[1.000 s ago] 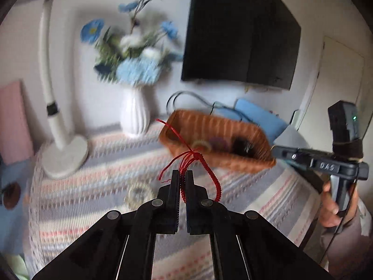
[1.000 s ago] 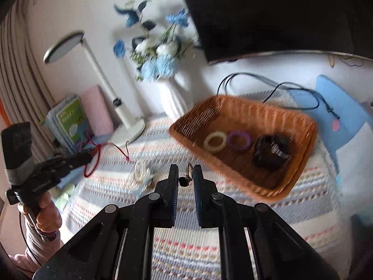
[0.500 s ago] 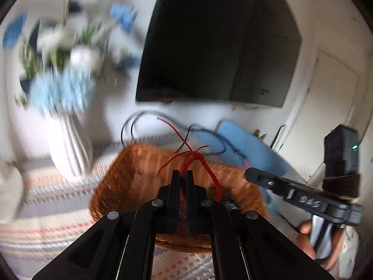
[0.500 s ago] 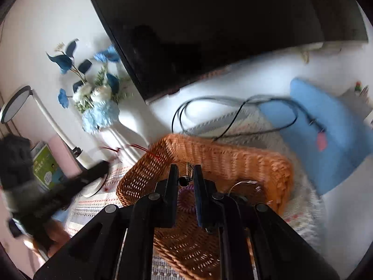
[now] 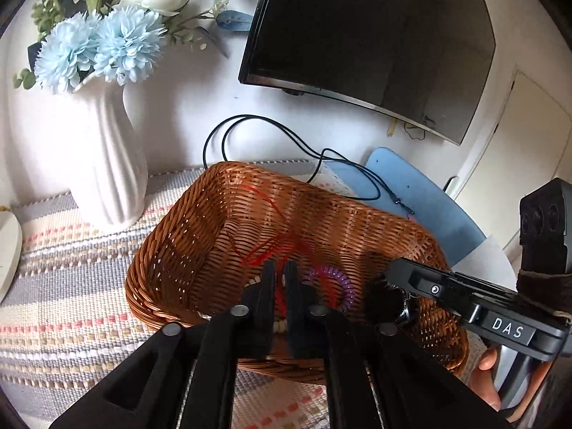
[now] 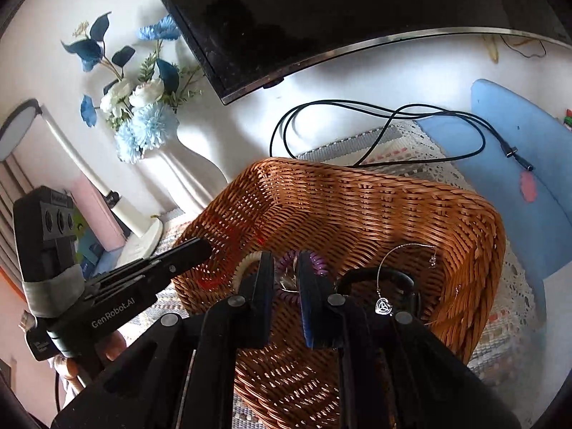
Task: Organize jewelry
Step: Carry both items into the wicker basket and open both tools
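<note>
Hovering over the woven brown wicker basket [image 5: 171, 250], your left gripper [image 5: 280, 268] has its jaws nearly together on the red cord bracelet [image 5: 261, 250], whose loose strands trail forward and down toward the basket's far left corner; the cord is motion-blurred, so that grip is a judgement. Release there, and it should fall inside, since the cord's long axis already runs away from the fingertips along the basket floor. Just right of it sits the purple coiled hair tie [image 5: 343, 282], then your right gripper [image 6: 286, 268], jaws slightly parted around a small glinting piece too blurred to identify; I can't tell whether it is gripped. A silver heart-pendant necklace [image 6: 383, 305] lies near the basket's right wall. The basket rests on a striped woven tablecloth [image 5: 71, 286], with a white ribbed vase [image 5: 107, 164] beyond the left edge.
</note>
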Action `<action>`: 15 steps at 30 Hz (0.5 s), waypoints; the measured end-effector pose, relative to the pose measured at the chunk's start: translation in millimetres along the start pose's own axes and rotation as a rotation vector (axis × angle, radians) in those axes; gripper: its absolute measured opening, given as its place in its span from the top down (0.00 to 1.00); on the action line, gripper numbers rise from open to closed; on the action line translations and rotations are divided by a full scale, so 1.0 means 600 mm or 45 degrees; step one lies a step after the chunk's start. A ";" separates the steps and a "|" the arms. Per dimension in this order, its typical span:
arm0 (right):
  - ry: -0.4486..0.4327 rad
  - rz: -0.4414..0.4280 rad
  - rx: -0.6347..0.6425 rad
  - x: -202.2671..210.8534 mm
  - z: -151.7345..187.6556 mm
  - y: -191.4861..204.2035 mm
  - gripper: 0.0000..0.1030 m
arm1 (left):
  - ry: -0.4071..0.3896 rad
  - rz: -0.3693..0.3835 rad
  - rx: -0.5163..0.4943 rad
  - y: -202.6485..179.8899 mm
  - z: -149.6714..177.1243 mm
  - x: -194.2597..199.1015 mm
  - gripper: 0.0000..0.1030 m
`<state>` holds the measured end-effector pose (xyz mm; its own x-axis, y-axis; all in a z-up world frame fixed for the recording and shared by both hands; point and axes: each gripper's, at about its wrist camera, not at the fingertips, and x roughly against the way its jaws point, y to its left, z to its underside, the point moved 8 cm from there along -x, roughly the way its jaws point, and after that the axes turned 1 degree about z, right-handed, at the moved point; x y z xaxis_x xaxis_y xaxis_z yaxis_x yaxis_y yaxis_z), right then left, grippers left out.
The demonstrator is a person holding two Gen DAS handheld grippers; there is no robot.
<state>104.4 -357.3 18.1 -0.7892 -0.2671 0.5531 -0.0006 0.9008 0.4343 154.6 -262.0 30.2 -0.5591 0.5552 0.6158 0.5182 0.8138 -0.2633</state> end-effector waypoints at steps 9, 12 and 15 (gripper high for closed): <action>-0.067 0.001 -0.012 0.019 -0.010 -0.006 0.79 | -0.082 0.047 0.002 -0.005 -0.020 0.043 0.75; -0.072 0.005 -0.003 0.034 -0.007 0.001 0.78 | -0.135 0.052 -0.008 -0.008 -0.034 0.088 0.75; -0.081 -0.011 0.033 0.064 0.005 0.022 0.74 | -0.210 0.051 -0.037 0.001 -0.034 0.162 0.74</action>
<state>72.6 -354.6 42.8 -0.8263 -0.2536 0.5029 -0.0229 0.9073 0.4199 113.6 -211.2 105.1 -0.6351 0.6099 0.4740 0.5595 0.7863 -0.2620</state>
